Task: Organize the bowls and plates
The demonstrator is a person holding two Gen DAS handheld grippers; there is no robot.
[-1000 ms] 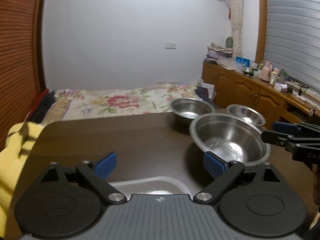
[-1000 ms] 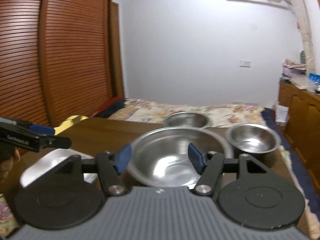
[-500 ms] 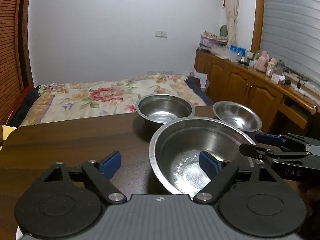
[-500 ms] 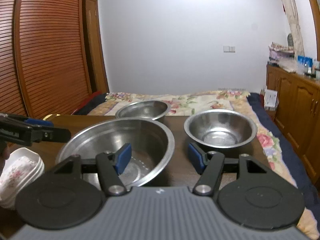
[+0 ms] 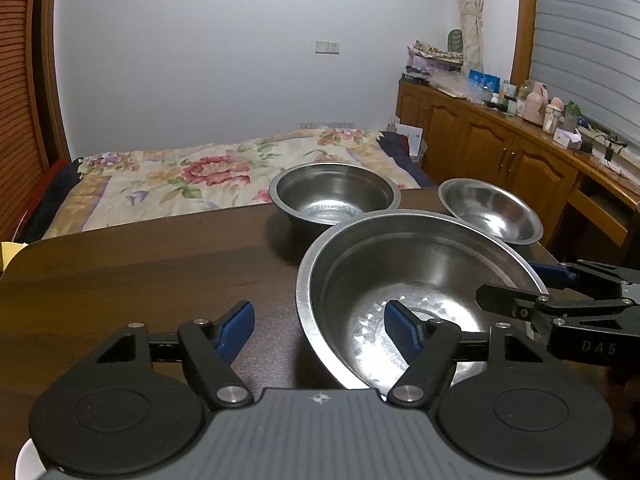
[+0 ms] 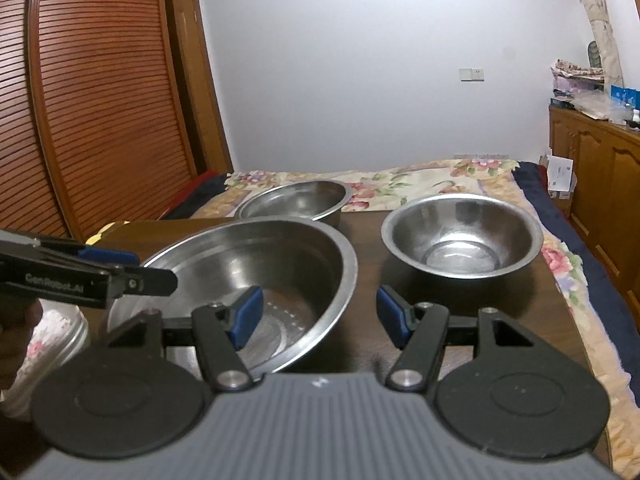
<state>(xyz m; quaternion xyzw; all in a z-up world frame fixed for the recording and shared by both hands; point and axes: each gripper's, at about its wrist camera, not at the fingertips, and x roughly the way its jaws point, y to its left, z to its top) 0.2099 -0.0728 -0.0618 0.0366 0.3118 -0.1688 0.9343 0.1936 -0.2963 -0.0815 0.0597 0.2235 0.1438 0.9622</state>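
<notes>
Three steel bowls stand on a dark wooden table (image 5: pixel 140 264). The large bowl (image 5: pixel 404 276) (image 6: pixel 256 264) is nearest. A medium bowl (image 5: pixel 334 192) (image 6: pixel 296 200) stands behind it. A smaller bowl (image 5: pixel 490 210) (image 6: pixel 460 236) stands to the right. My left gripper (image 5: pixel 320 330) is open, its left jaw outside the large bowl's left rim and its right jaw above the bowl's inside. My right gripper (image 6: pixel 320 314) is open over the large bowl's right rim. Each gripper shows in the other's view: the right (image 5: pixel 560 304), the left (image 6: pixel 88 276).
A stack of white floral plates (image 6: pixel 52 336) sits at the table's left front, partly hidden by the left gripper. A bed with a floral cover (image 5: pixel 224 172) lies beyond the table's far edge. Wooden cabinets (image 5: pixel 520 160) line the right wall.
Both grippers have come closer to the large bowl. The left has swung right so its jaws straddle the left rim. The right has shifted right so its jaws straddle the right rim.
</notes>
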